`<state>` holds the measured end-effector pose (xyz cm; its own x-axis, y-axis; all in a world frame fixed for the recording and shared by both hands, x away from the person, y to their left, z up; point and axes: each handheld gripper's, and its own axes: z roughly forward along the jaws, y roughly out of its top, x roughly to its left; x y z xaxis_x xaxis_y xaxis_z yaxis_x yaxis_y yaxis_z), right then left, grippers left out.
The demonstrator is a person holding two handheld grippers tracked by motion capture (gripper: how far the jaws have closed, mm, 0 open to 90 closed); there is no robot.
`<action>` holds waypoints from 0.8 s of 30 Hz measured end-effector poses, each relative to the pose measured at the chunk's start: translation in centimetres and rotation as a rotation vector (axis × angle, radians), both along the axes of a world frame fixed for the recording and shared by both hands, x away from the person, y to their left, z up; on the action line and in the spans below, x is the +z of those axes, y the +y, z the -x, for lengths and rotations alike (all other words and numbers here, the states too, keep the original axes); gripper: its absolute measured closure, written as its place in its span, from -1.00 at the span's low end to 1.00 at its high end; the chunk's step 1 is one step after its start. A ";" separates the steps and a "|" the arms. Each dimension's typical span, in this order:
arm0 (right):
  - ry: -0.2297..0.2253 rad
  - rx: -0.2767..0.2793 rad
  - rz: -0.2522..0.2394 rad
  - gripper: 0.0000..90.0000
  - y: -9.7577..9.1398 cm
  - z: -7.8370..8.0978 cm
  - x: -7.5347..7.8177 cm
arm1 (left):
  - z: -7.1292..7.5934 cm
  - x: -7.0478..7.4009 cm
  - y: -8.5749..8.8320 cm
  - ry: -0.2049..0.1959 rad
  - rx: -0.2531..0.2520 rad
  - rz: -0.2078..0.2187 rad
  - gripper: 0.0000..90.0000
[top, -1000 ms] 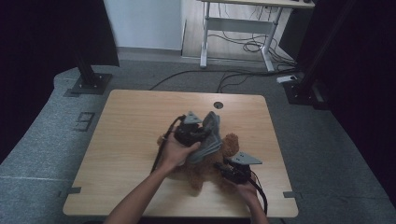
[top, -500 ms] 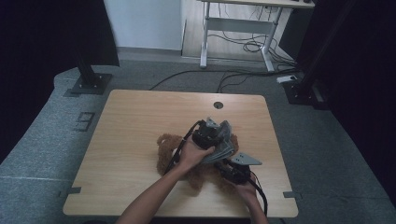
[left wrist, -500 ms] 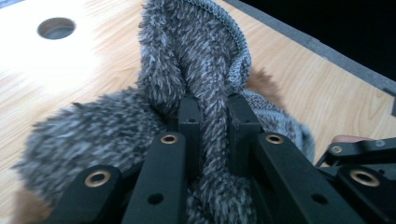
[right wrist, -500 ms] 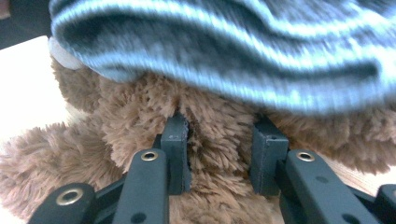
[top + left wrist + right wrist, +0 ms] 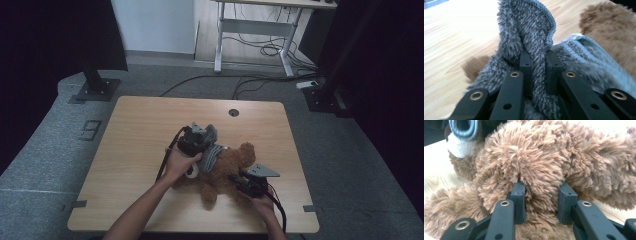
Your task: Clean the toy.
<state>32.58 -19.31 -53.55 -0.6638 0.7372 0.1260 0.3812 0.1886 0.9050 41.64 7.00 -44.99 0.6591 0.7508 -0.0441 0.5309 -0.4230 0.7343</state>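
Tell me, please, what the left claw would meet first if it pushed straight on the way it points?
Probably the teddy bear. The left claw is shut on the grey fleece garment, and brown fur lies just beyond it, though depth there is hard to judge.

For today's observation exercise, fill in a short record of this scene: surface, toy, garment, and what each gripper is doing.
surface: wooden table
toy: brown teddy bear, lying on the table
garment: grey fleece garment, partly over the bear
left gripper: shut on a fold of the garment
right gripper: shut on a brown furry part of the bear
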 end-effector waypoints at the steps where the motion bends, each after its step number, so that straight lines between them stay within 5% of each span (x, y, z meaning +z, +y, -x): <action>1: 0.001 -0.003 0.002 0.45 0.0 0.0 0.0 | 0.1 0.1 0.5 -0.006 0.005 0.006 0.75; 14: 0.006 -0.013 0.013 0.46 0.2 0.0 -0.1 | 1.9 0.8 7.2 -0.057 0.081 0.043 0.75; 19: 0.006 -0.013 0.012 0.46 0.2 0.0 -0.1 | 1.9 -0.8 9.7 -0.025 0.128 0.044 0.75; 24: 0.008 -0.013 0.012 0.46 0.2 -0.1 -0.1 | 2.2 -0.9 11.5 -0.013 0.146 0.105 0.75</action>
